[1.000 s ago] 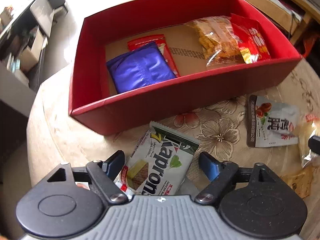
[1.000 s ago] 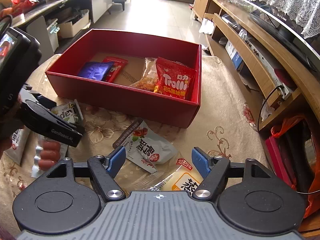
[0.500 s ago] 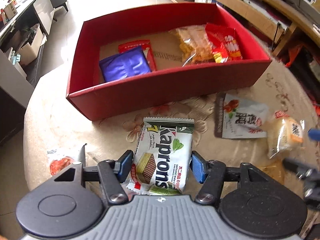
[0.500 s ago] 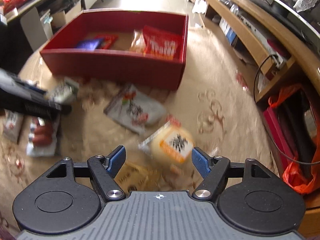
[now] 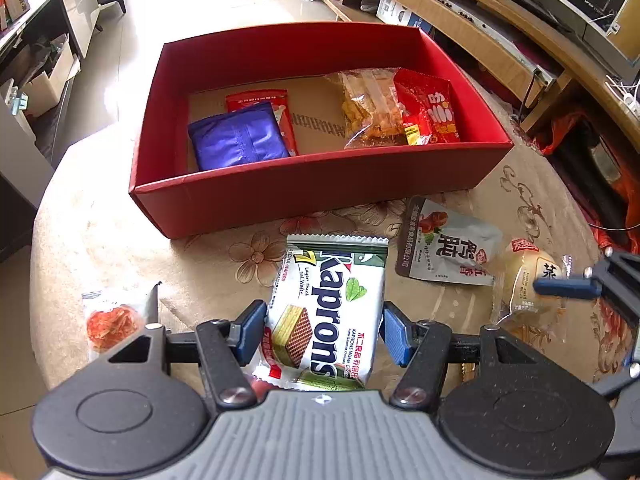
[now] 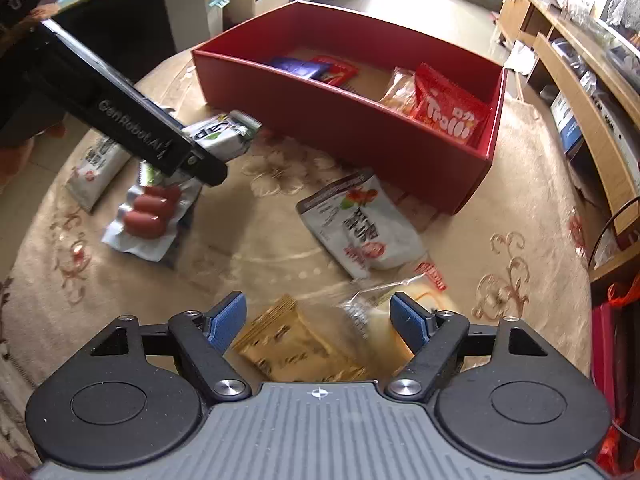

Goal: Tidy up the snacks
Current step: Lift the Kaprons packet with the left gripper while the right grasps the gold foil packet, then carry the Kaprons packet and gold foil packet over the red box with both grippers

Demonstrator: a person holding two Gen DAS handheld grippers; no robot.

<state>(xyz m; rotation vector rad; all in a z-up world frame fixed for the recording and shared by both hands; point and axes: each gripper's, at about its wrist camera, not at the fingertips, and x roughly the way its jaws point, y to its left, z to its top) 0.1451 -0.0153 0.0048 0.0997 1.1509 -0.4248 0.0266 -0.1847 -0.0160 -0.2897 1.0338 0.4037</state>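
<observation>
Readable print on packets and tool

"Kaprons" on wafer packet (image 5: 328,312) between left jaws; "Trolli" on red bag (image 6: 450,110) far beyond right jaws; "GenRobot.AI" on left gripper (image 6: 132,130).

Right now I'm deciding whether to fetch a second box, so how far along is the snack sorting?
Done: four packets lie in the red box, among them a purple pouch and a red candy bag. In hand: the left gripper holds the wafer pack; the right gripper, jaws opening, straddles a bun. Left on the table: bun, white pouch, sausages, tan packet, others.
</observation>
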